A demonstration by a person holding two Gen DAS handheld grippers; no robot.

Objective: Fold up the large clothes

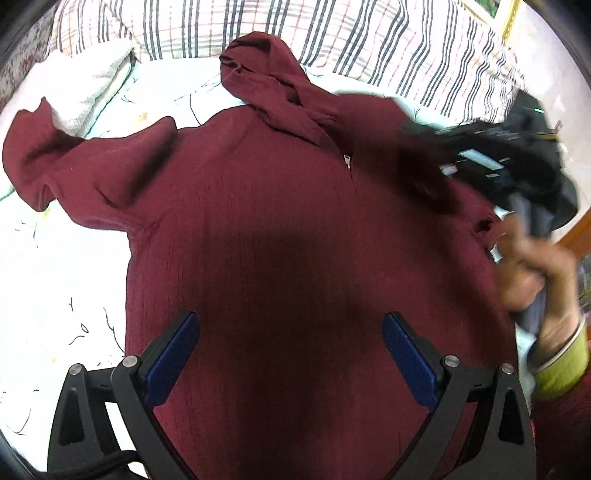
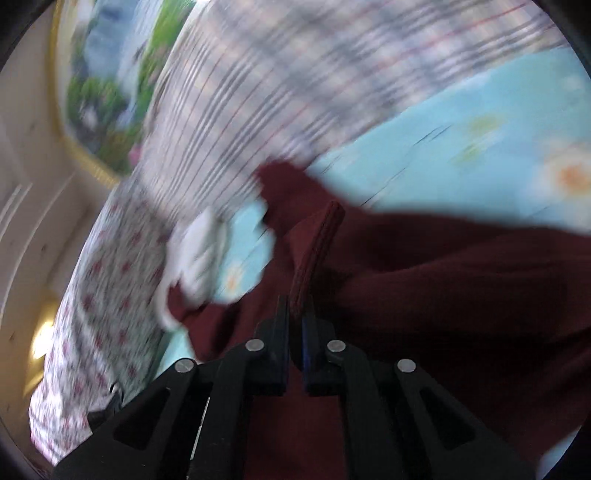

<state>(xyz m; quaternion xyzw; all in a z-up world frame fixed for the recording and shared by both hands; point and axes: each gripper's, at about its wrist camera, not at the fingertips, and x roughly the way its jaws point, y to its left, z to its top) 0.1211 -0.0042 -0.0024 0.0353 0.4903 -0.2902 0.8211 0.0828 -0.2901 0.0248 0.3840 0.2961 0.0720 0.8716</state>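
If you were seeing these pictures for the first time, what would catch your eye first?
A dark red hooded sweater lies spread across the pale bedsheet, hood toward the striped bedding. The right gripper is shut on a ribbed strip of it, while the left gripper hangs open above its body.

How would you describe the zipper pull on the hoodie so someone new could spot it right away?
On the bed with the pale floral sheet lies a dark red hoodie, spread flat with its hood toward the striped blanket. Just below the hood, at the top of the chest, sits the zipper pull: a small pale metal tab, the only light spot on the red cloth.
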